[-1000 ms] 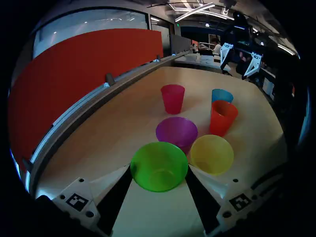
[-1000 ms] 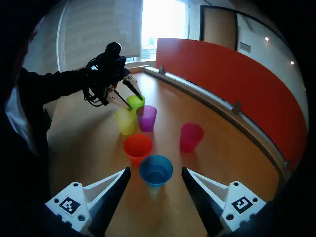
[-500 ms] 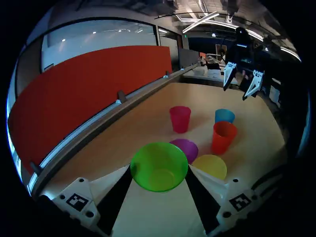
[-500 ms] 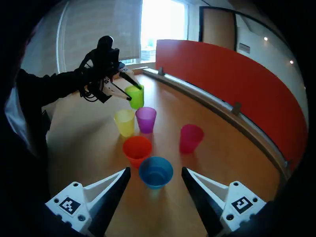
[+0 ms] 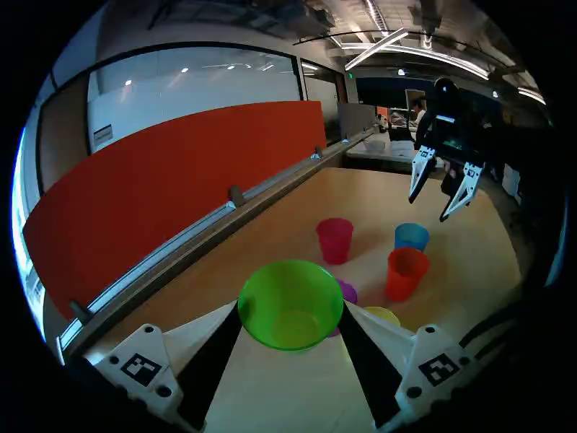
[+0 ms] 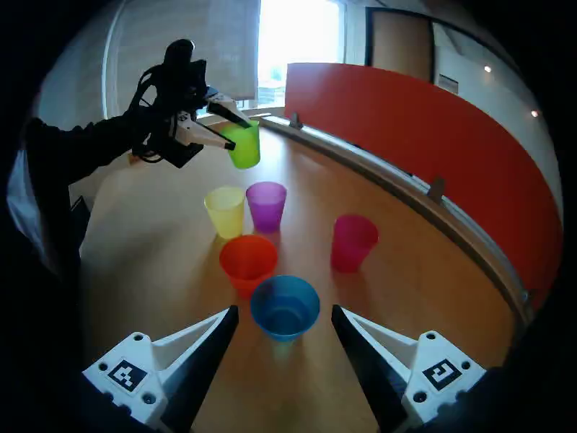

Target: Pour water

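Left gripper view, lower centre: left gripper (image 5: 291, 309) fingers are clamping a translucent green plastic cup (image 5: 291, 299); upper right, right gripper (image 5: 428, 209) fingers are gaping, empty. Best carrying it level, then tilting slowly.

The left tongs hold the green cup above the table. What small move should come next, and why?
Probably carry the green cup, kept upright, forward and down until it is over the purple cup, and tilt it only there. The left tongs grip it clear of the table, and the purple cup is among the nearest ahead of it. I cannot tell whether the green cup holds water.
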`<action>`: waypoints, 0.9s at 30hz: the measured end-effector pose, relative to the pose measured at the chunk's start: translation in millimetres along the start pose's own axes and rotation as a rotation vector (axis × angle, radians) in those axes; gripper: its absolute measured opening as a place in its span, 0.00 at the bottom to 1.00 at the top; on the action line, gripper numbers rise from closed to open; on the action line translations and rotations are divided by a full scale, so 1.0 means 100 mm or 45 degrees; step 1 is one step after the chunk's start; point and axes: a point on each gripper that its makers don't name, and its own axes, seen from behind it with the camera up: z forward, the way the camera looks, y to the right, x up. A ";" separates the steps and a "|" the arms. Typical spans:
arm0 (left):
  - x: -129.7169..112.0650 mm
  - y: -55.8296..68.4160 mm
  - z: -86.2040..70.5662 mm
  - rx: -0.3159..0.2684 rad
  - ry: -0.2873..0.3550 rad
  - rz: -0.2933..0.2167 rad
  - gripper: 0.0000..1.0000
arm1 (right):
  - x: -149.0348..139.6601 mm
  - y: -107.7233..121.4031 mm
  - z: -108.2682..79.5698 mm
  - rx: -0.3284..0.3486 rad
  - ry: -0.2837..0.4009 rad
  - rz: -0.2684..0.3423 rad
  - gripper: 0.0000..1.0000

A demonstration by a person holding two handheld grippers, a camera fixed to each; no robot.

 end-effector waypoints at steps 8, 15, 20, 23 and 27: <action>0.10 -0.02 -0.14 0.029 0.018 -0.005 0.88 | -0.16 -0.01 0.15 0.001 -0.023 0.012 1.00; 0.11 -0.03 -0.23 0.045 0.002 -0.001 0.88 | -0.23 0.00 0.24 0.002 -0.032 0.017 1.00; 0.10 -0.05 -0.27 0.051 0.002 -0.015 0.88 | -0.30 -0.01 0.30 0.003 -0.046 0.017 1.00; 0.10 -0.05 -0.30 0.054 0.004 -0.016 0.88 | -0.32 -0.01 0.36 0.000 -0.046 0.021 1.00; 0.09 -0.05 -0.32 0.055 0.002 -0.019 0.88 | -0.32 -0.01 0.44 0.005 -0.035 0.028 1.00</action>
